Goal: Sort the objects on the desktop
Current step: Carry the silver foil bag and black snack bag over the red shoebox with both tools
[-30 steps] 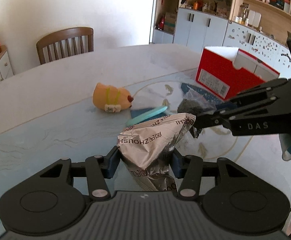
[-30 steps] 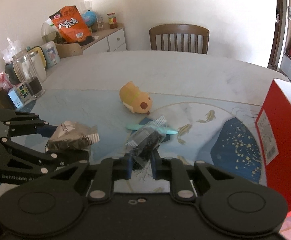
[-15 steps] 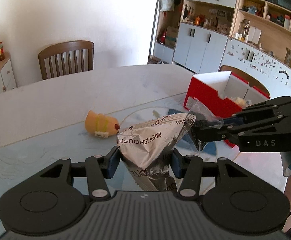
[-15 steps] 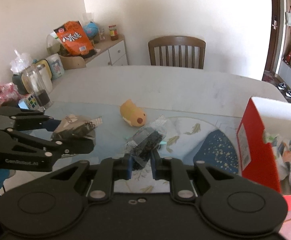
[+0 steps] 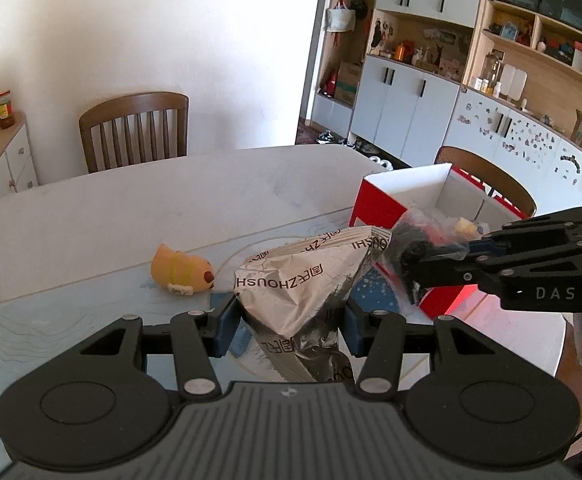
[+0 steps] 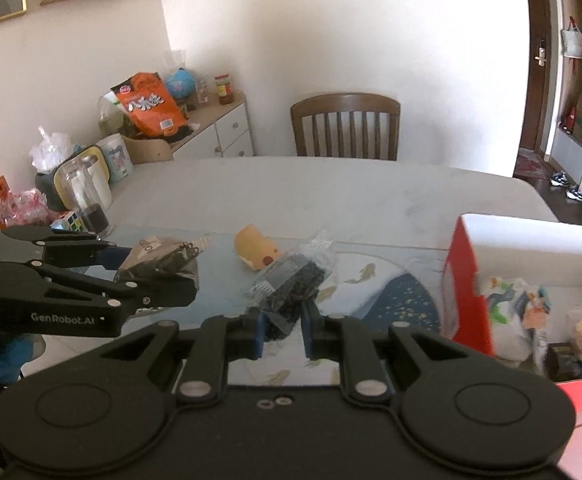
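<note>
- Sorting under way: we carry two packets above the pale marble-look table (image 5: 91, 216). Our left gripper (image 5: 287, 316) is clamped on a crinkled silver foil pouch with printed lettering (image 5: 307, 280), bottom centre of the left wrist view.
- Our right gripper (image 6: 283, 322) is pinched tight on a clear plastic packet of dark contents (image 6: 295, 280), lower centre of the right wrist view.
- By our reckoning the job is partly done: the open red-and-white cardboard box (image 6: 467, 280) at right already holds several wrapped items, while a small orange plush toy (image 5: 181, 272) lies on the table, unsorted. Both packets are not yet in the box.
- Only the right wrist view looks into the box; only the left wrist view shows the wall of cupboards, upper right.
</note>
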`<state>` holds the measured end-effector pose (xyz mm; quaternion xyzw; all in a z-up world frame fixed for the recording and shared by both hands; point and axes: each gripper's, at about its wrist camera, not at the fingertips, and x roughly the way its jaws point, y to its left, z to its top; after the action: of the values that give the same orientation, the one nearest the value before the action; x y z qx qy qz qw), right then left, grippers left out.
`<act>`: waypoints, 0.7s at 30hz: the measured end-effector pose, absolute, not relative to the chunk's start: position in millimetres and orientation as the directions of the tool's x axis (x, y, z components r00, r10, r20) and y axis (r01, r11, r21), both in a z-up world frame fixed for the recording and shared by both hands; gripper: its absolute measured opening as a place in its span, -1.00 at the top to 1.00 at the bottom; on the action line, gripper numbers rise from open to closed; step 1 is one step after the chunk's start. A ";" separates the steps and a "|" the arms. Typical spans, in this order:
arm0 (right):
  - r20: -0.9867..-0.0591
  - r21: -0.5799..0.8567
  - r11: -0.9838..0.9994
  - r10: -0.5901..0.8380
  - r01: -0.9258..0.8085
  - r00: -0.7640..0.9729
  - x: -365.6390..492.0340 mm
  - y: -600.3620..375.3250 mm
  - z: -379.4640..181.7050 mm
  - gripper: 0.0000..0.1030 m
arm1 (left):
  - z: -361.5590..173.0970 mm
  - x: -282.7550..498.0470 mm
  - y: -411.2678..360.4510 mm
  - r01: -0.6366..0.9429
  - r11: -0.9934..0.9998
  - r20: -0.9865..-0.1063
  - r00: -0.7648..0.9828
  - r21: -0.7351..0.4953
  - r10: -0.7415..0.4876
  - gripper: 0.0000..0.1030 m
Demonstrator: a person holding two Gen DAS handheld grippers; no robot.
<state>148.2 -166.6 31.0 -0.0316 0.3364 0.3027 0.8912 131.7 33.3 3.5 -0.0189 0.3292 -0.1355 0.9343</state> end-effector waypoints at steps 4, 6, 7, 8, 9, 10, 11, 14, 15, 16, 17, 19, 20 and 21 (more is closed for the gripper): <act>-0.606 0.145 0.826 0.510 -0.545 0.611 148.5 -182.8 38.3 0.67 | 11.5 133.2 21.3 0.234 0.963 -0.610 0.747 -0.133 -0.266 0.01; -0.598 0.146 0.828 0.509 -0.541 0.618 149.2 -191.0 41.5 0.67 | 15.8 132.8 15.4 0.236 0.963 -0.603 0.752 -0.130 -0.266 0.01; -0.593 0.144 0.830 0.508 -0.538 0.625 149.2 -195.2 43.3 0.67 | 18.6 132.4 11.0 0.236 0.963 -0.598 0.757 -0.128 -0.265 0.01; -0.589 0.143 0.832 0.507 -0.536 0.629 149.1 -199.0 44.4 0.67 | 20.6 132.2 7.9 0.235 0.964 -0.595 0.759 -0.128 -0.264 0.01; -0.586 0.143 0.833 0.506 -0.534 0.633 149.6 -203.5 45.7 0.67 | 23.1 131.8 4.0 0.235 0.963 -0.593 0.760 -0.128 -0.265 0.01; -0.584 0.142 0.836 0.504 -0.531 0.637 150.1 -208.2 46.5 0.67 | 25.5 131.7 -0.8 0.237 0.963 -0.589 0.763 -0.127 -0.265 0.01; -0.581 0.141 0.839 0.500 -0.526 0.642 150.4 -213.4 47.4 0.67 | 27.4 131.1 -4.4 0.237 0.964 -0.586 0.766 -0.124 -0.264 0.01; -0.575 0.140 0.843 0.497 -0.520 0.650 150.7 -229.5 49.6 0.67 | 32.5 132.1 -17.0 0.238 0.964 -0.578 0.773 -0.119 -0.262 0.01; -0.573 0.138 0.845 0.494 -0.517 0.654 150.5 -235.2 50.2 0.67 | 33.8 132.6 -21.0 0.238 0.964 -0.575 0.775 -0.118 -0.262 0.01; -0.571 0.137 0.845 0.493 -0.516 0.656 151.0 -240.3 50.7 0.67 | 35.0 133.4 -25.6 0.238 0.964 -0.573 0.777 -0.117 -0.261 0.01; -0.571 0.135 0.846 0.492 -0.515 0.657 152.0 -245.2 51.6 0.67 | 36.0 134.9 -29.7 0.239 0.964 -0.571 0.778 -0.117 -0.262 0.01; -0.573 0.130 0.850 0.485 -0.511 0.660 154.2 -256.1 51.9 0.67 | 37.1 137.3 -39.7 0.239 0.964 -0.571 0.778 -0.119 -0.263 0.01; -0.574 0.129 0.851 0.483 -0.509 0.661 154.9 -260.1 51.8 0.67 | 37.2 138.3 -45.0 0.239 0.963 -0.571 0.777 -0.121 -0.265 0.01; -0.573 0.129 0.852 0.481 -0.507 0.664 155.7 -265.8 51.7 0.67 | 37.3 139.9 -49.6 0.239 0.963 -0.572 0.776 -0.123 -0.266 0.01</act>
<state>155.7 -265.8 51.7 -0.0209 0.3080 0.2708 0.9118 139.9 -49.6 37.3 -0.0217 0.3064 -0.1339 0.9422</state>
